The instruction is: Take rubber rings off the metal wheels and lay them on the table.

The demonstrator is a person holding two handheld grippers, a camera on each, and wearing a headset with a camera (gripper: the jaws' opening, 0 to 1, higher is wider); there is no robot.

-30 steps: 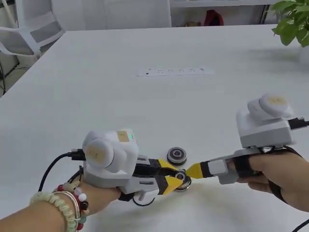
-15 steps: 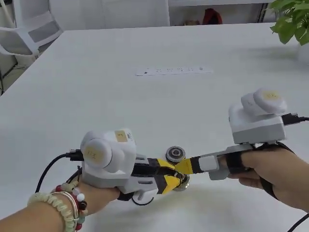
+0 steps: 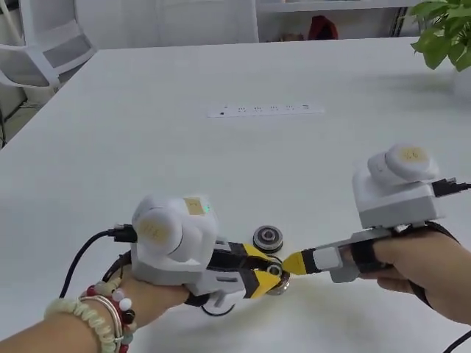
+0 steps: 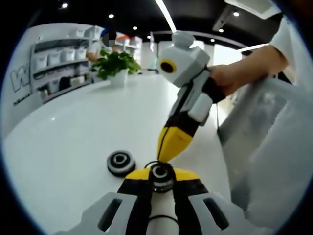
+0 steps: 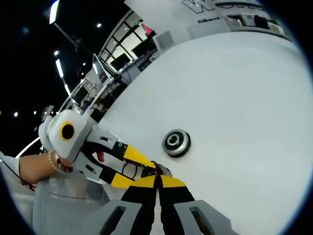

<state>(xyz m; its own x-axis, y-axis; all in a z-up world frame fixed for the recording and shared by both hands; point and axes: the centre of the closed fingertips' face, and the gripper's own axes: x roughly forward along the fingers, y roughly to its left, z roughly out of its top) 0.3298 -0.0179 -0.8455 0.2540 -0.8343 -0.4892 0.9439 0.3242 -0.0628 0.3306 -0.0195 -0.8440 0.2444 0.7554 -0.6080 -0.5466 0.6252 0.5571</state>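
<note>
A metal wheel (image 3: 277, 280) (image 4: 161, 177) is held just above the white table (image 3: 221, 169), with my left gripper (image 3: 271, 276) (image 4: 161, 171) shut on it. My right gripper (image 3: 288, 263) (image 4: 167, 156) (image 5: 157, 180) comes in from the right, its yellow jaws pressed together at the wheel's upper edge. A thin black rubber ring (image 4: 148, 164) arcs from the wheel up to that tip. A second wheel (image 3: 268, 239) (image 4: 121, 162) (image 5: 176, 142), its black ring on, lies flat just beyond them.
A white power strip (image 3: 265, 109) lies at mid-table. A potted plant (image 3: 445, 29) stands at the far right corner and a white chair (image 3: 51, 44) at the far left. A black cable (image 3: 81, 254) trails left from my left gripper.
My right gripper pushed left against the held wheel half a second ago and has since drawn back a little to the right. The left gripper and the loose wheel stay put.
</note>
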